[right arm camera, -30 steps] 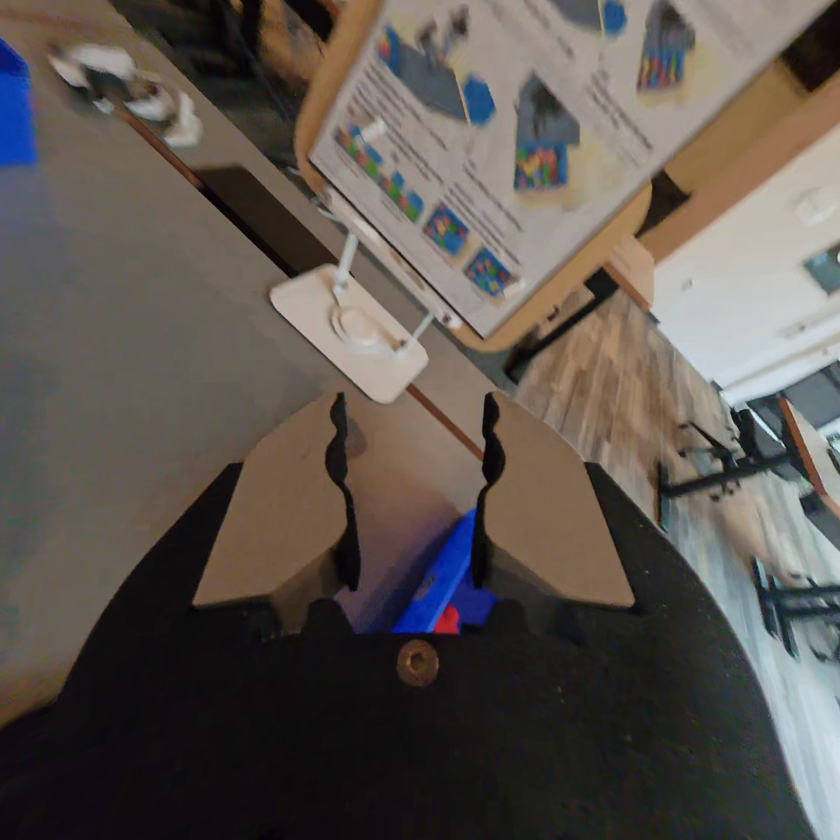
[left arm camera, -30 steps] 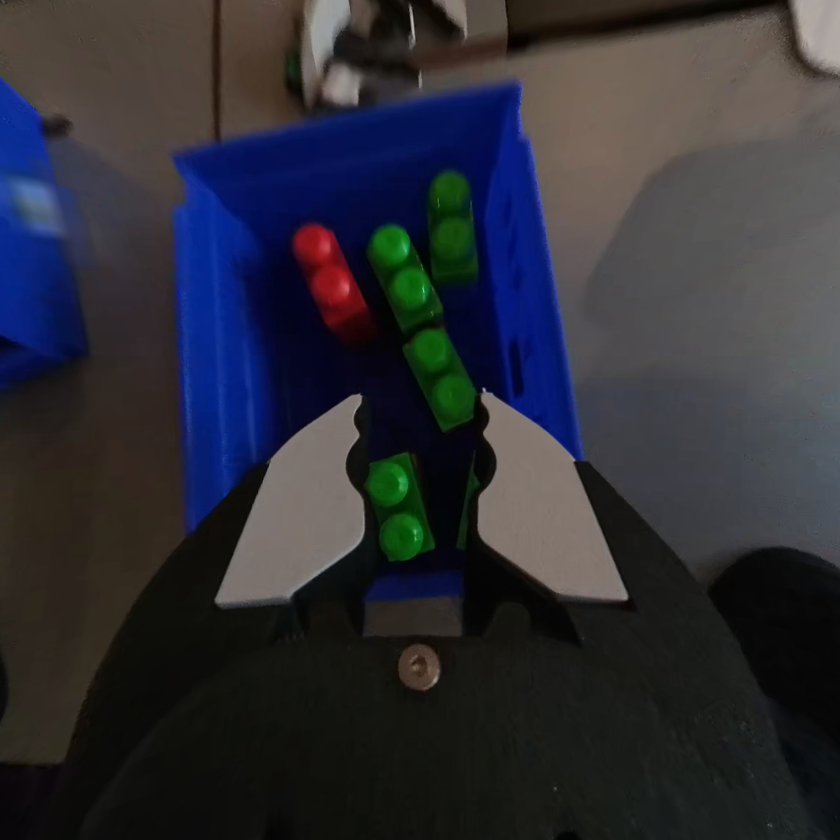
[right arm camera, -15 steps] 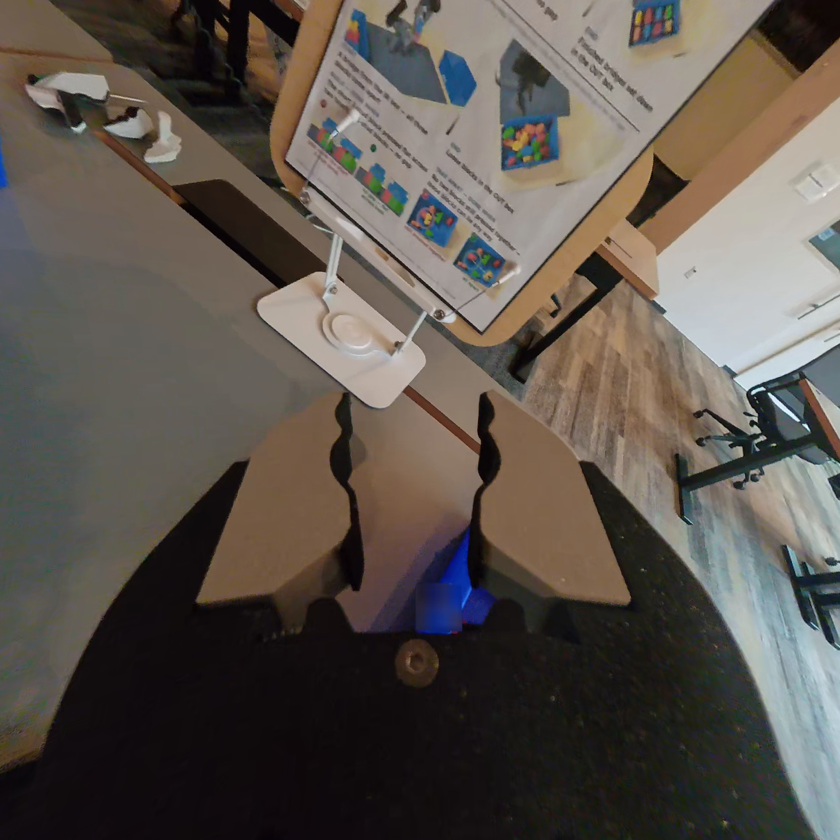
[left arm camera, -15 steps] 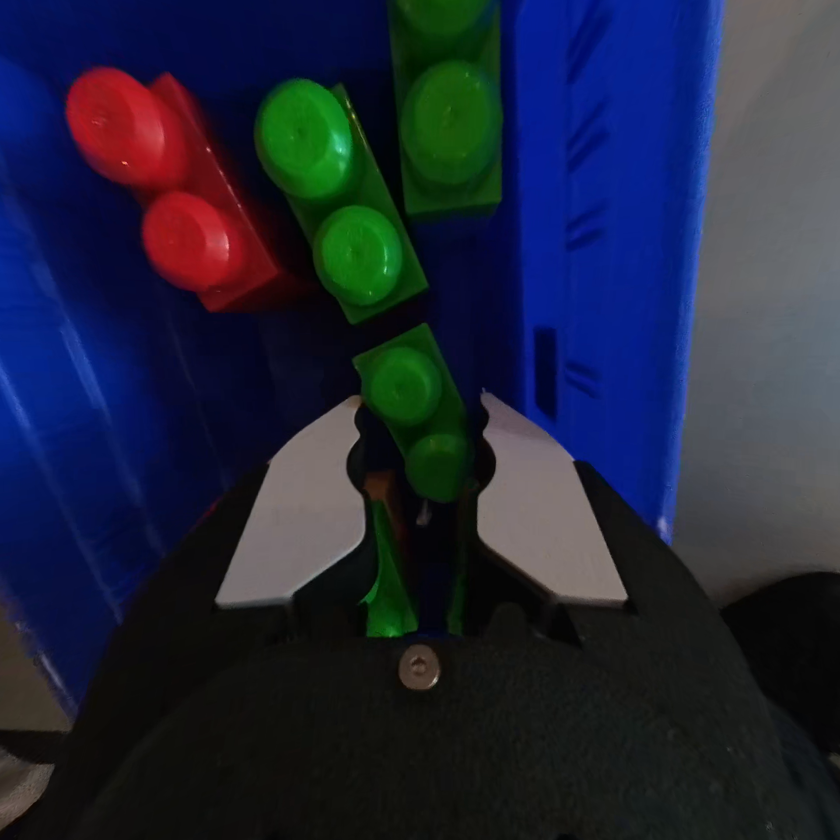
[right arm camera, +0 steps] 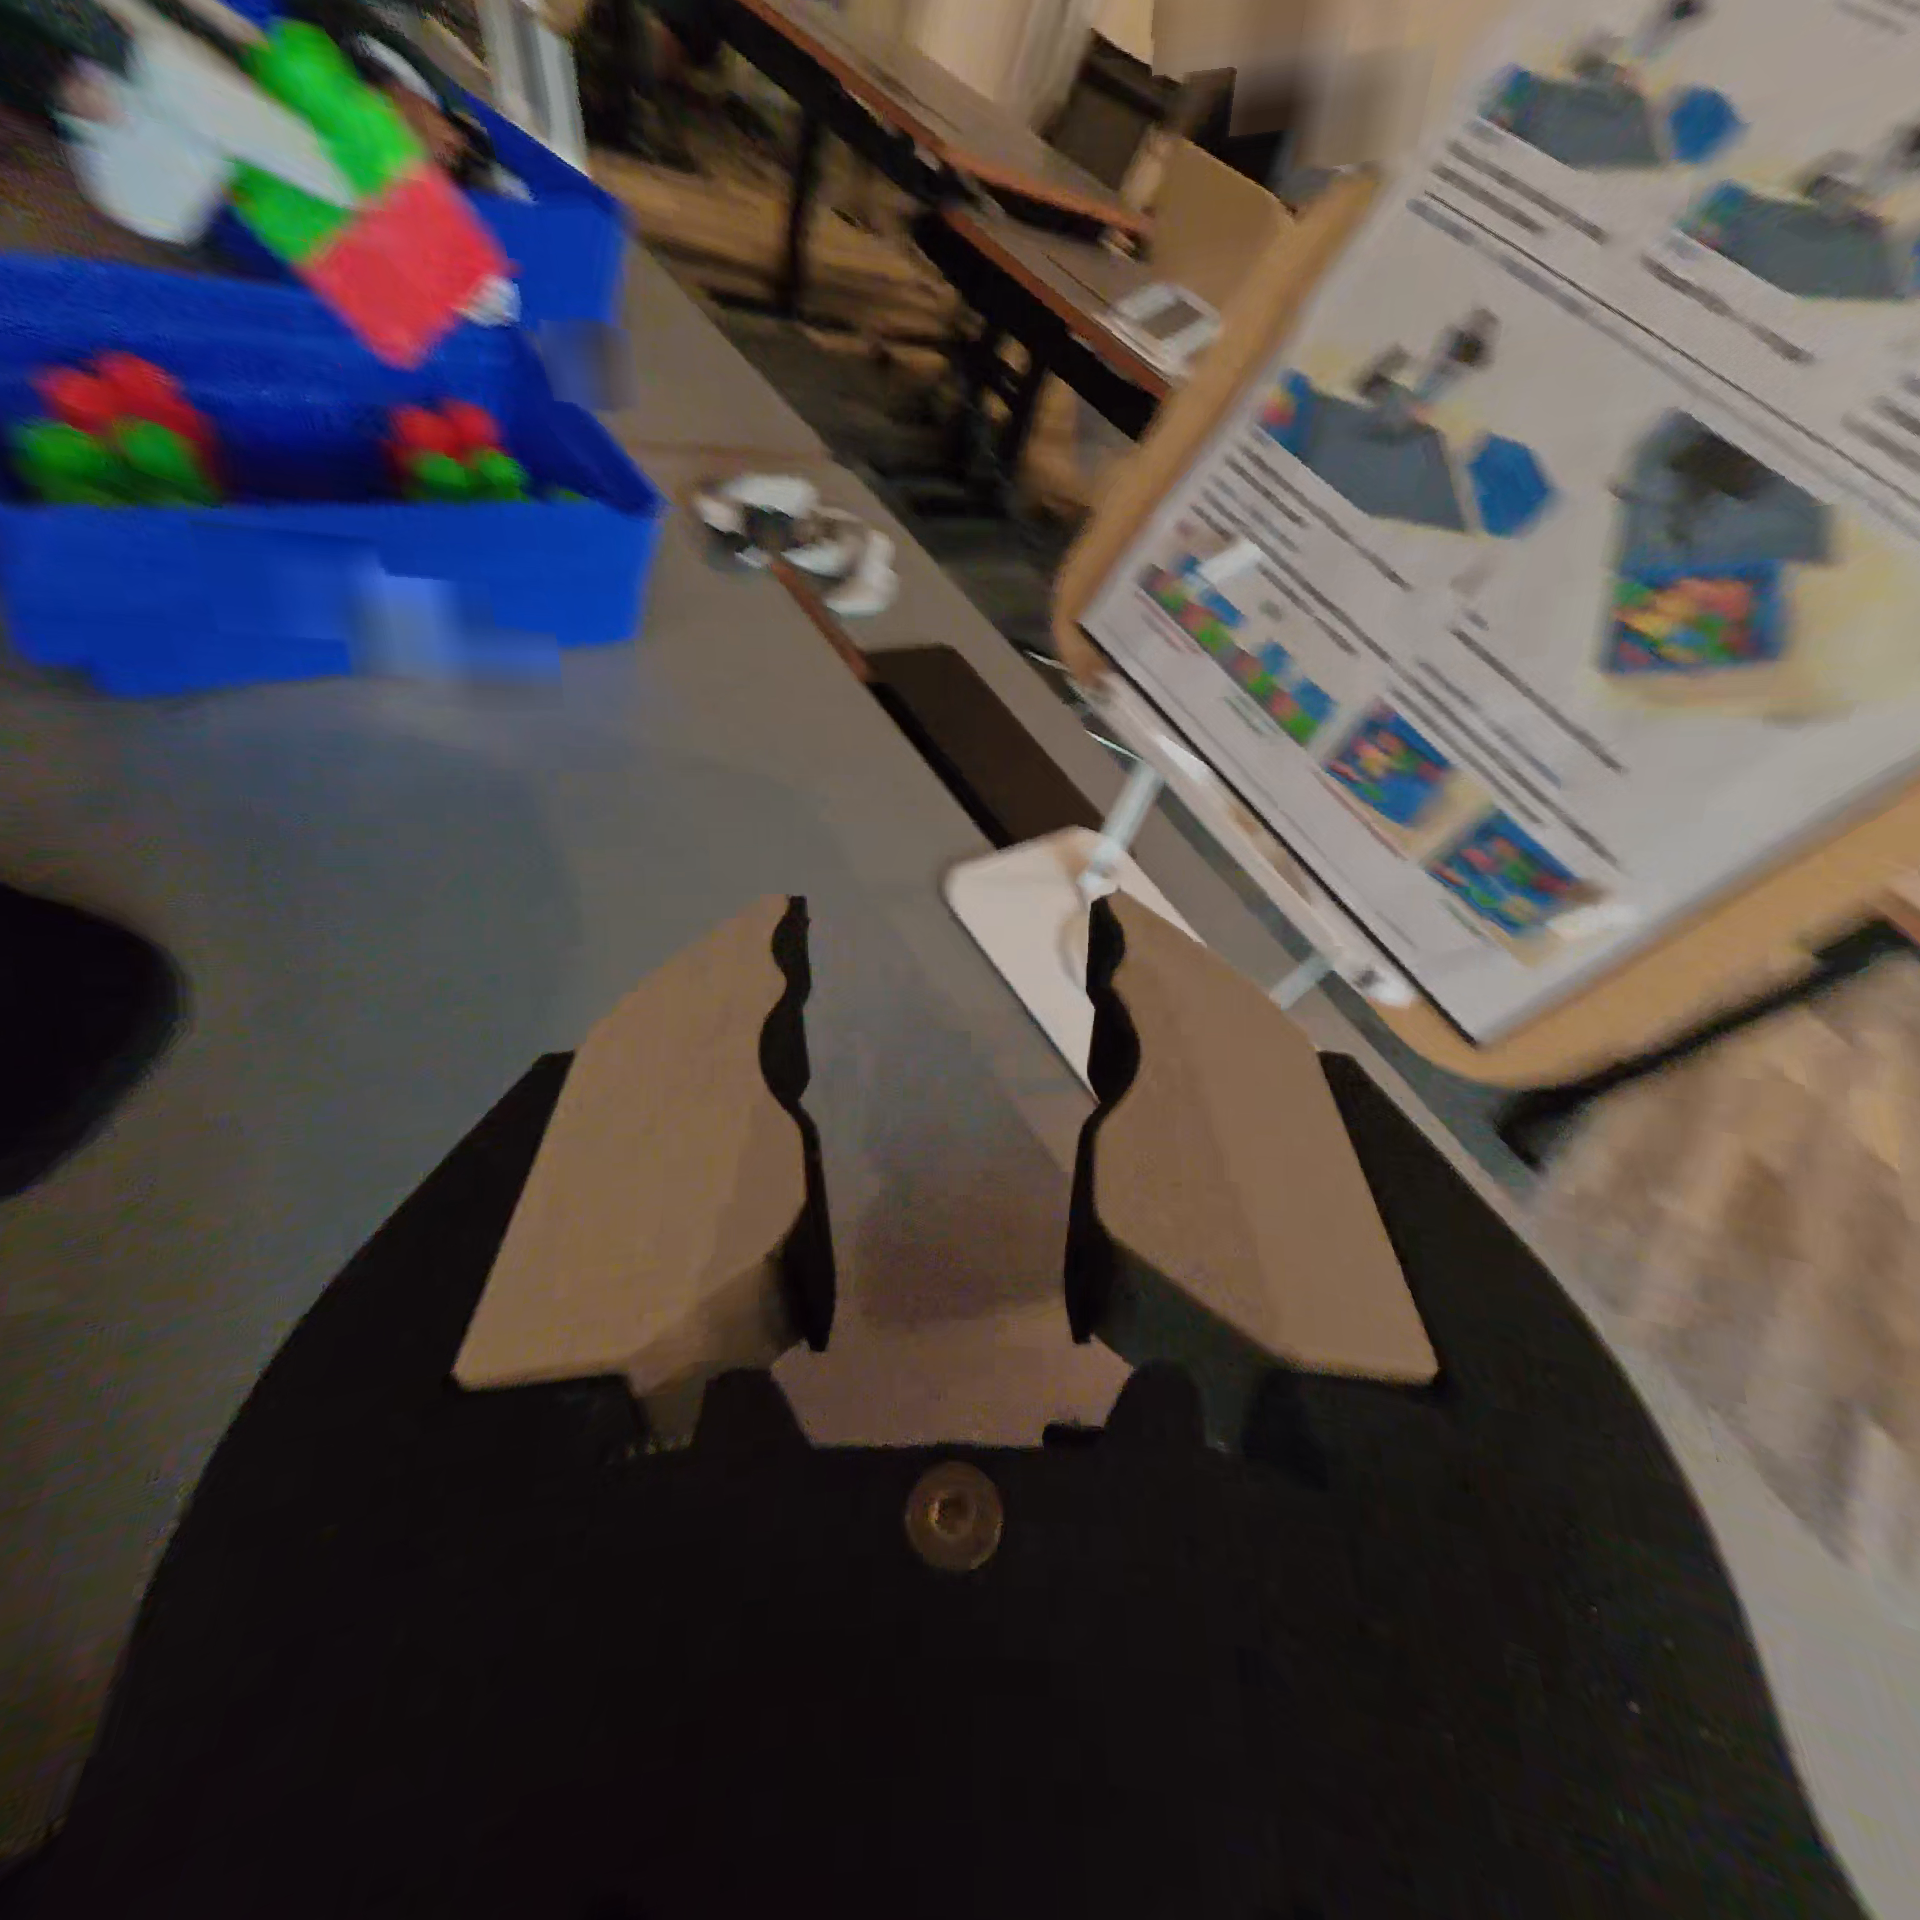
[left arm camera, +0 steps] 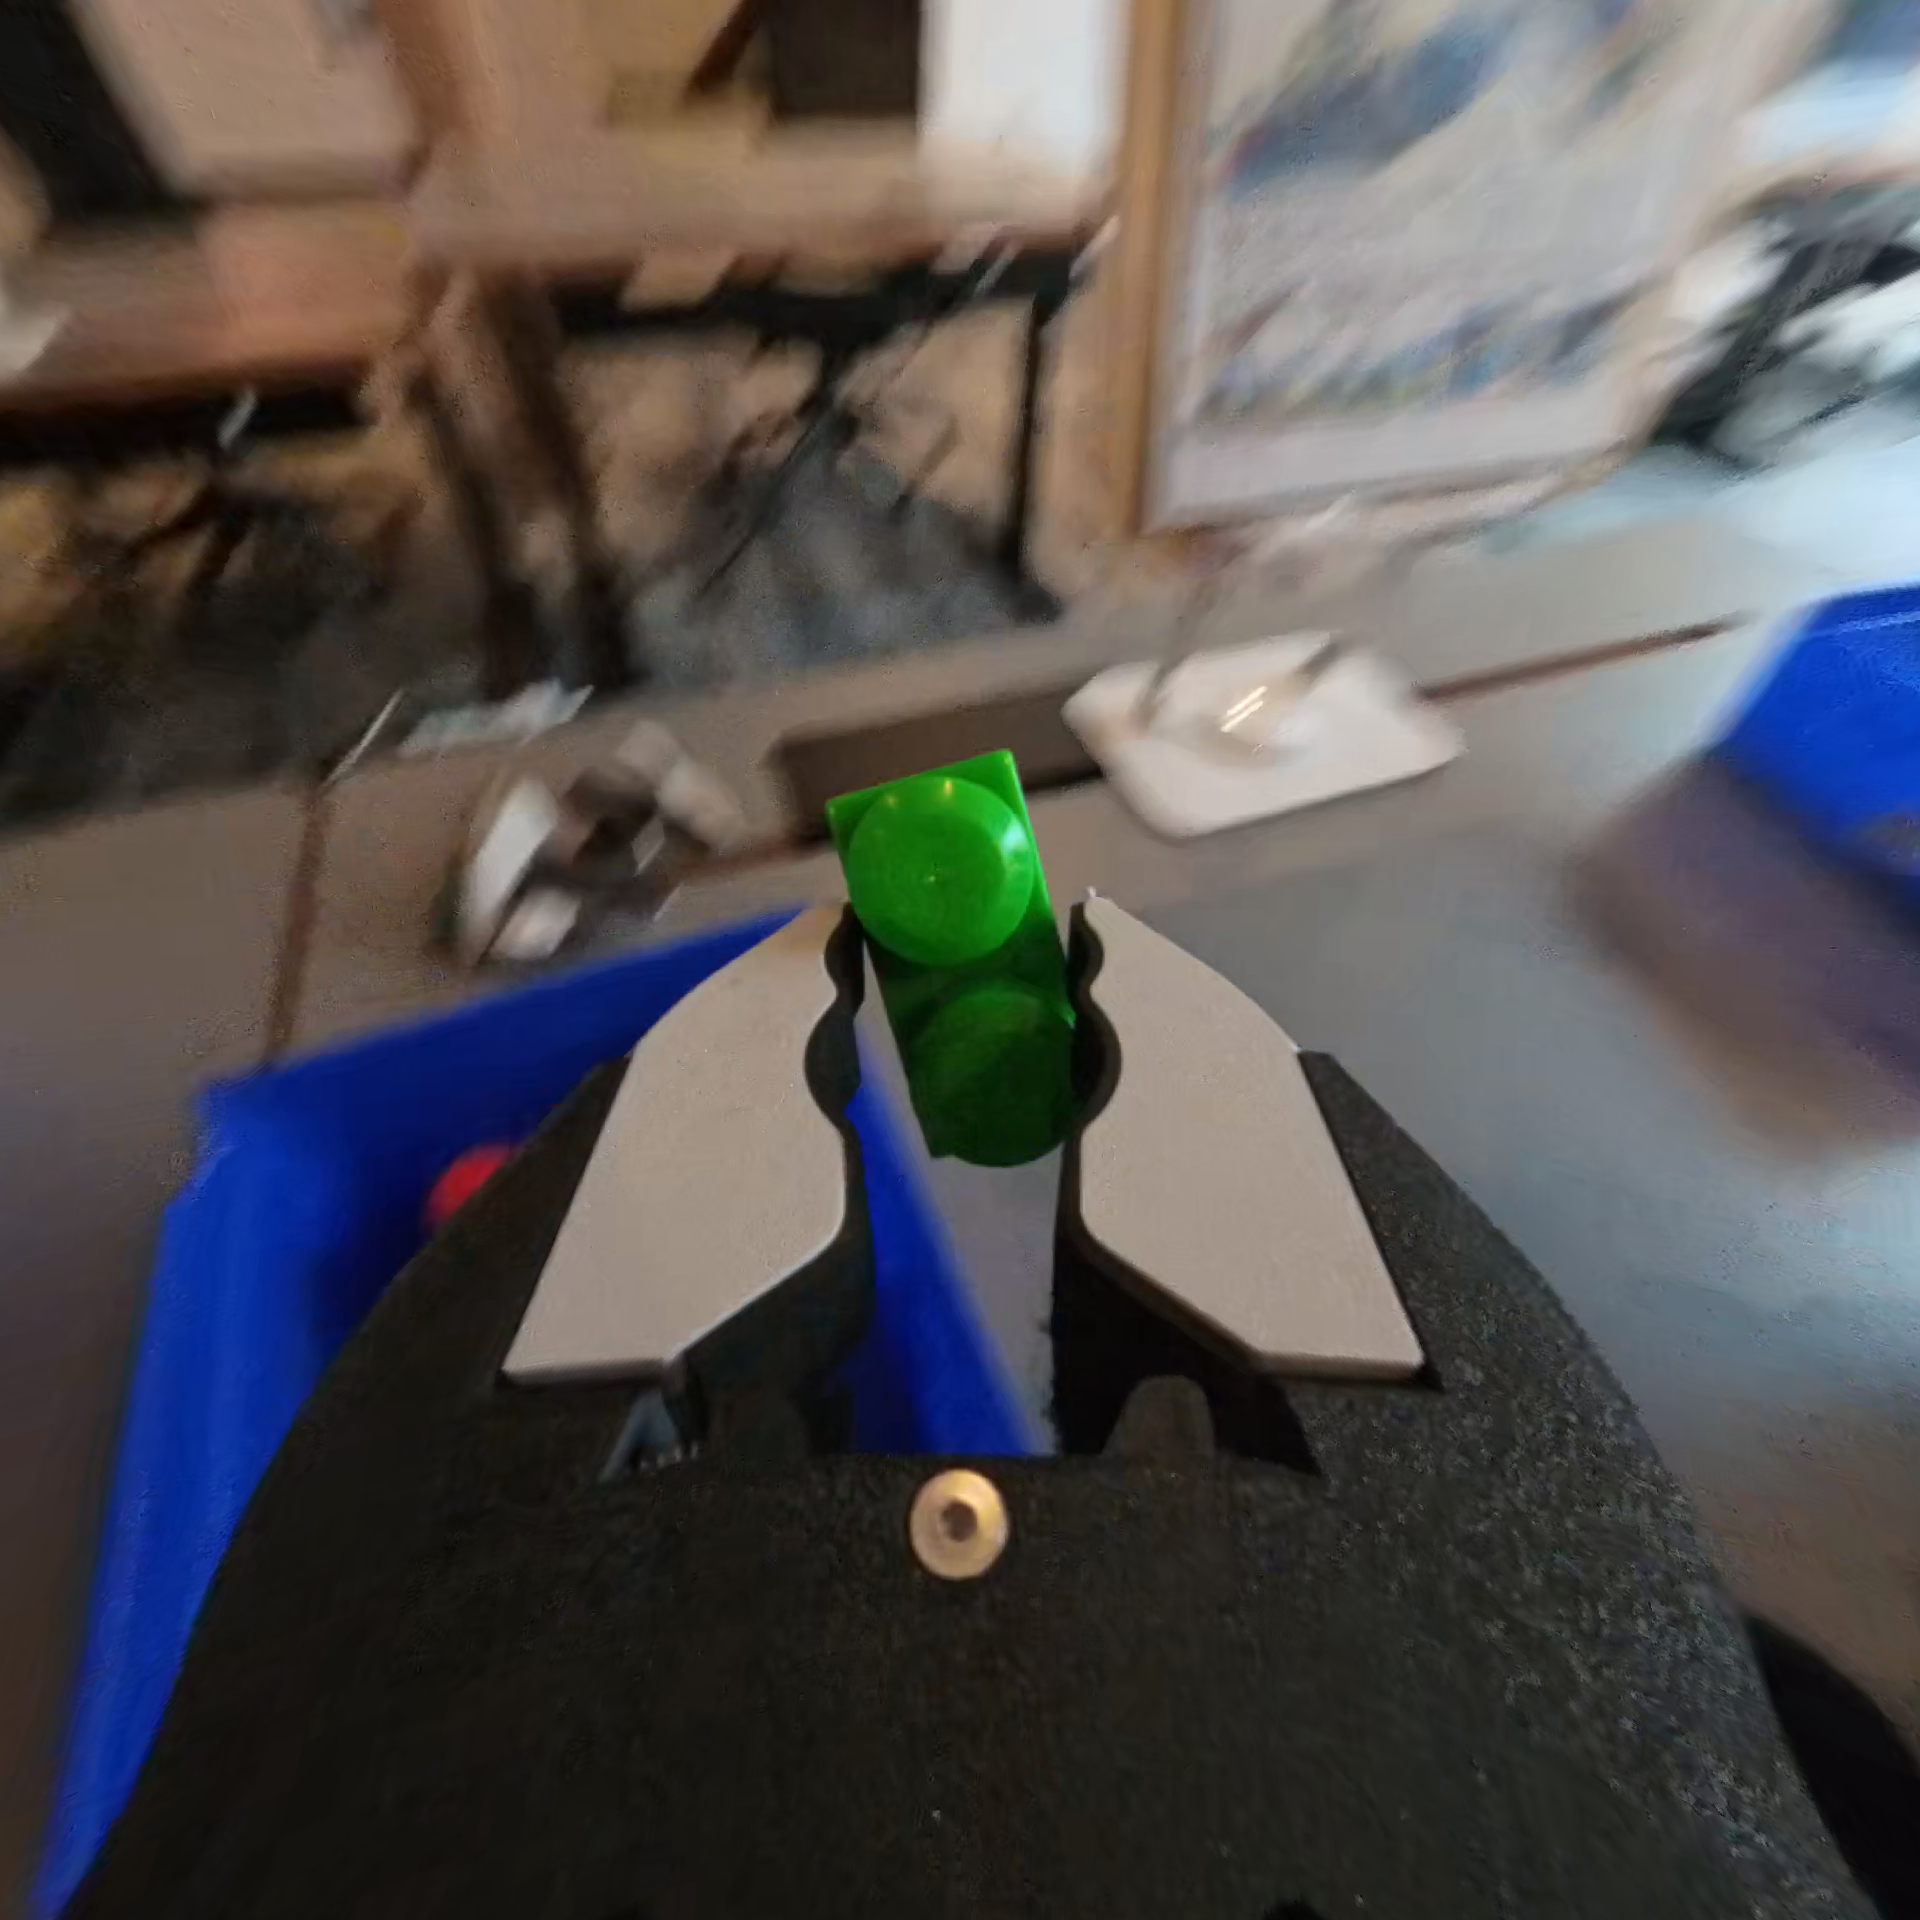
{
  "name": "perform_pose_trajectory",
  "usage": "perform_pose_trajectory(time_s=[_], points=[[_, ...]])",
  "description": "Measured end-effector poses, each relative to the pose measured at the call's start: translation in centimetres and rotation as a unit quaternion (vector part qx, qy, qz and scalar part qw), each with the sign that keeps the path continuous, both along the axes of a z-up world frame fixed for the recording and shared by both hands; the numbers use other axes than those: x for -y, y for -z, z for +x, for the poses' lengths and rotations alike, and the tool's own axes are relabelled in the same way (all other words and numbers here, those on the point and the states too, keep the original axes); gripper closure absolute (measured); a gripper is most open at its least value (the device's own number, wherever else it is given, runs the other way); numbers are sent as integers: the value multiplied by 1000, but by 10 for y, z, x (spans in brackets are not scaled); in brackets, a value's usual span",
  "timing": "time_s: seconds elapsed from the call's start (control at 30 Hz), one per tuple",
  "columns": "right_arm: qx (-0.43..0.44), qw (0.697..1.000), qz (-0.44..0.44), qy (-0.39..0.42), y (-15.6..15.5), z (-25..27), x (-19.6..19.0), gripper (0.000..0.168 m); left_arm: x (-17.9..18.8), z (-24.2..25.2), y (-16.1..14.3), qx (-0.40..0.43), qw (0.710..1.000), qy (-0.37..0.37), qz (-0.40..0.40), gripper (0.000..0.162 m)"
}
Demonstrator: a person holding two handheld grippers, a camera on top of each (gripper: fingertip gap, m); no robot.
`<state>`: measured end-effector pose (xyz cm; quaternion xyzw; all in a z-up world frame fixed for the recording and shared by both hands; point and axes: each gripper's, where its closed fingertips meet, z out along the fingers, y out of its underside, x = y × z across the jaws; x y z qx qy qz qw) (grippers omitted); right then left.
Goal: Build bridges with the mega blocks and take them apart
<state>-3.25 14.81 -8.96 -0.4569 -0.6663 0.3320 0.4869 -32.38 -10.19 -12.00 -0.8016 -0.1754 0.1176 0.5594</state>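
Green block (left arm camera: 961,966): two studs, held in the left gripper (left arm camera: 964,1023), clear of the table (left arm camera: 1455,1039). Long axis runs approx. along the fingers, tilted slightly so the far end leans left; far stud projects past the fingertips, near stud sits between the scalloped inner faces. Studs face the camera, so the hollow underside faces away. Both fingers bear on the block's long sides; jaws closed to block width.

Below and left of the gripper: blue bin (left arm camera: 312,1195), rim visible, a red block (left arm camera: 468,1195) partly showing inside. Block is above and just past the bin's near corner, i.e. out of the bin.

Right gripper (right arm camera: 945,1049): jaws parted to a moderate gap, nothing between them, bare table (right arm camera: 416,935) seen through the gap. It points across the table toward a white stand base (right arm camera: 1029,935) carrying an instruction sheet (right arm camera: 1507,520). In its view, far upper left, blurred: a gripper holding what looks like green and red blocks (right arm camera: 353,197), over blue bins (right arm camera: 312,582) with more red and green blocks.

Judgement: step in hand is pick-and-carry of a bridge piece. Left gripper has the part; right is free and nearer the open table. Next move turns on block attitude: studs must be turned up before seating. Grip is on smooth sides w/ tilt, so rotation in the jaws is the main risk
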Motion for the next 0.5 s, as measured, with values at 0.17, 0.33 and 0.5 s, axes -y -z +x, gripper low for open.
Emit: perform_pose_trajectory(time_s=[0.17,0.33,0.5], points=[[-36,980,-98,-170,1,-27,60,108,-54,111,-91,-39,936,265,229,125],[-111,932,-200,-280,-23,-28,98,103,-83,200,-121,-1,840,439,318,125],[-151,872,-293,-361,-48,-13,119,100,-115,252,-110,46,797,517,309,126]])
